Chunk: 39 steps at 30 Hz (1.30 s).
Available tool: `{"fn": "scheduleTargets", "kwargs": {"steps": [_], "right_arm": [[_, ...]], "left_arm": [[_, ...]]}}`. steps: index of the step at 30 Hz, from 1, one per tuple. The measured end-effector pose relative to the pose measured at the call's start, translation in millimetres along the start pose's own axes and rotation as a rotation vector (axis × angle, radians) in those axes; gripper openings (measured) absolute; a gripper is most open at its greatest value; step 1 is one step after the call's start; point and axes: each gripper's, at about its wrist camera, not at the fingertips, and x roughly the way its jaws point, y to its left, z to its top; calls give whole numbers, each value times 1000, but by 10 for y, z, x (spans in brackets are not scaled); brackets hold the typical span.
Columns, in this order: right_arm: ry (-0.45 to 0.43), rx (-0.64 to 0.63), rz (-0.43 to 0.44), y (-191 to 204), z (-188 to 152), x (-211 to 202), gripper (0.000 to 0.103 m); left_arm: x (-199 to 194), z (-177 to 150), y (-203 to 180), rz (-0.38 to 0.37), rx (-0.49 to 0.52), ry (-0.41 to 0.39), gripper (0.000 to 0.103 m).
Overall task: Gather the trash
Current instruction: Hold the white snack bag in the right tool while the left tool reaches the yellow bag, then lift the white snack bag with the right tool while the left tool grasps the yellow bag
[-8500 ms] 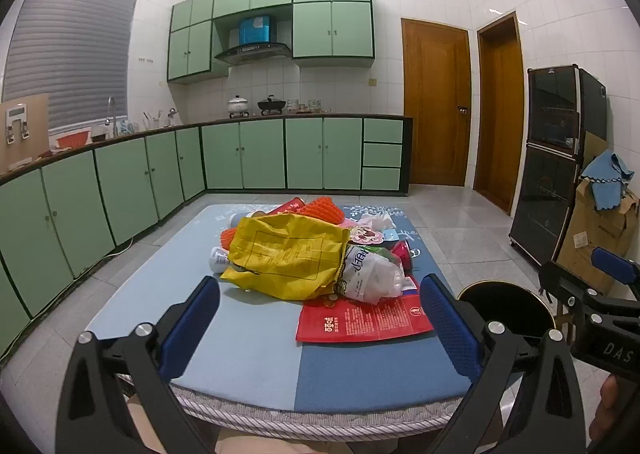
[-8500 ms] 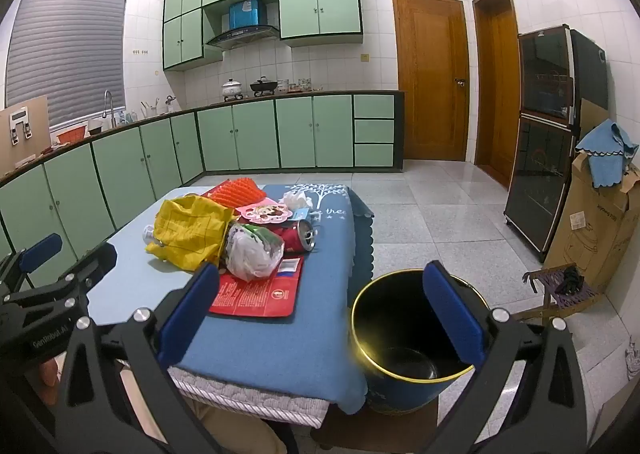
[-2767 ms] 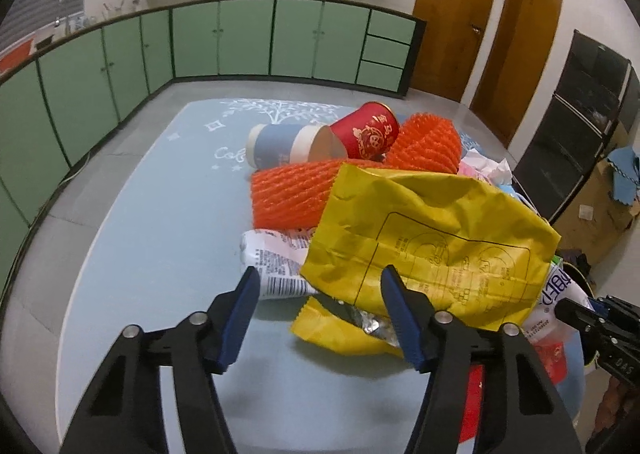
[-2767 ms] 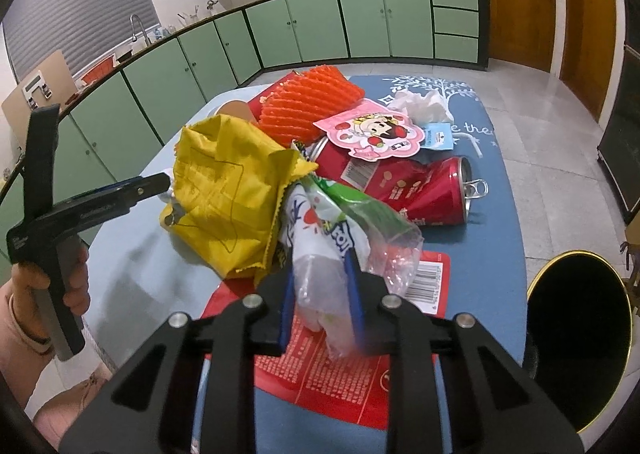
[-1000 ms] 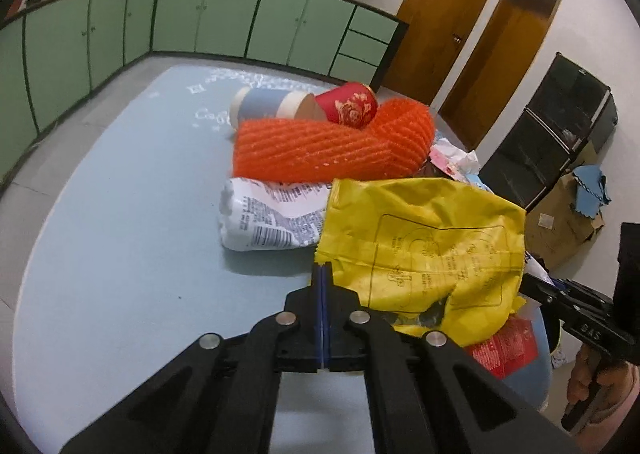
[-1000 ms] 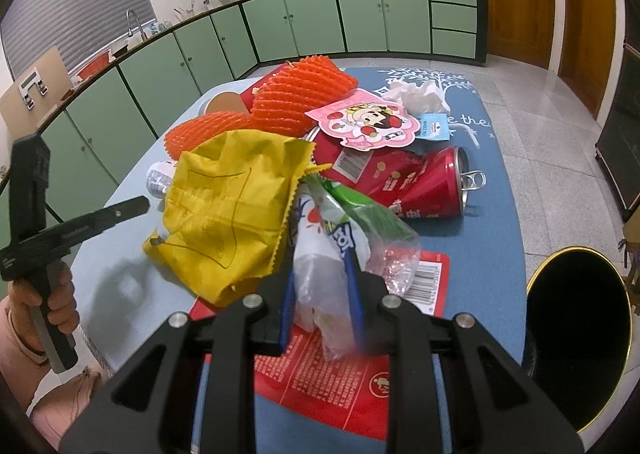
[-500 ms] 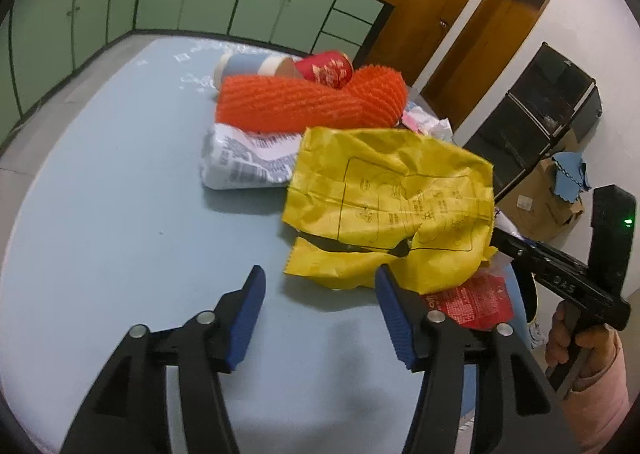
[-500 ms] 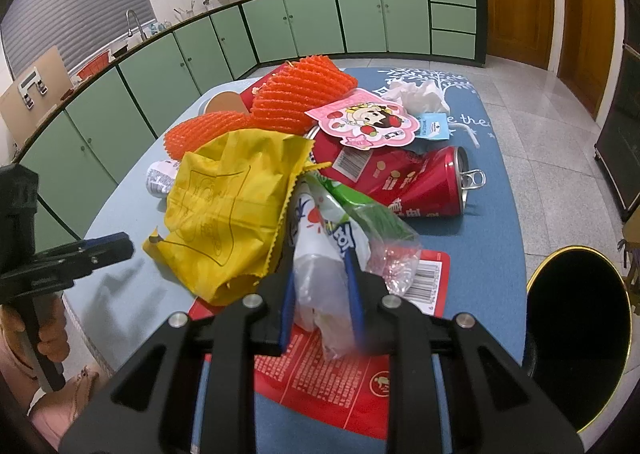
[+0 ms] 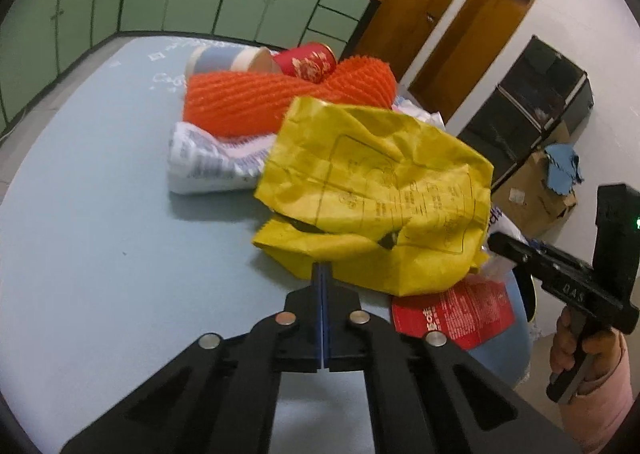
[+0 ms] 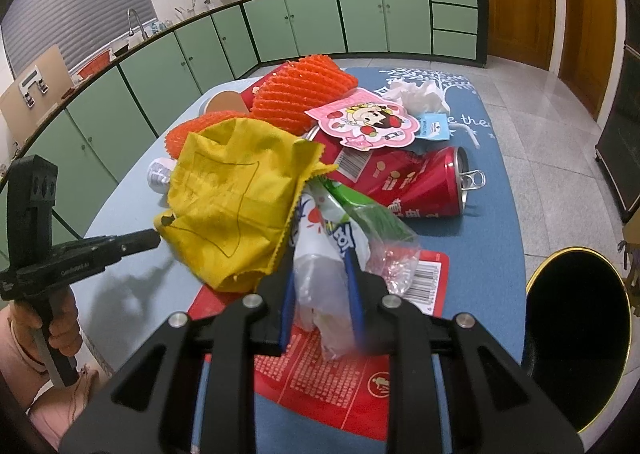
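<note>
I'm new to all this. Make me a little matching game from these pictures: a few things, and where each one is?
Things:
1. yellow bag
2. clear wrapper
3. red can
4. bin

Places:
a. on the floor beside the table
b. lying on its side on the table
c. between the right gripper's fingers
d. pinched at its edge by the left gripper

Pairs: 1-d, 2-c, 3-b, 4-a

yellow bag [image 9: 376, 189], orange net [image 9: 256, 97], red can [image 10: 420, 185]
</note>
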Motion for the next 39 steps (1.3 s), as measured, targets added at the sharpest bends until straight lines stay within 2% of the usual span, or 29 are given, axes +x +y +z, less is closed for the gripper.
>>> {"fn": "scheduleTargets", "kwargs": {"steps": [5, 8, 13, 14, 18, 20, 23, 24, 26, 28, 32, 35, 39], "right_arm": [[-12, -15, -9, 41, 12, -72, 21], [-18, -20, -12, 63, 25, -131, 21], [-13, -13, -10, 53, 16, -208, 21], [-13, -15, -19, 57, 7, -233, 21], [-45, 12, -41, -13, -8, -429, 20], [-75, 35, -40, -71, 18, -529, 20], [-111, 53, -55, -157, 76, -654, 20], [-112, 60, -45, -191, 87, -677, 20], [-97, 74, -31, -236, 83, -677, 20], [-68, 84, -22, -264, 55, -631, 22], [3, 100, -35, -321, -59, -437, 24], [21, 105, -47, -321, -149, -389, 27], [22, 92, -46, -345, -185, -396, 20]], "left_arm": [[-170, 37, -40, 44, 38, -63, 0], [-163, 45, -76, 39, 54, -25, 0], [-114, 16, -268, 79, 144, -7, 2], [-108, 19, -283, 74, 145, -5, 8], [-139, 55, -414, 78, 183, -29, 21], [-130, 75, -493, 81, 207, -36, 35], [-96, 110, -601, 91, 229, -40, 40], [-100, 119, -629, 84, 228, -42, 41], [-109, 113, -701, 73, 237, -48, 52], [-100, 83, -805, 68, 270, -46, 59], [-15, -6, -917, 70, 309, -10, 65], [15, -96, -980, 62, 330, 14, 70], [69, -210, -1068, 72, 377, 33, 75]]}}
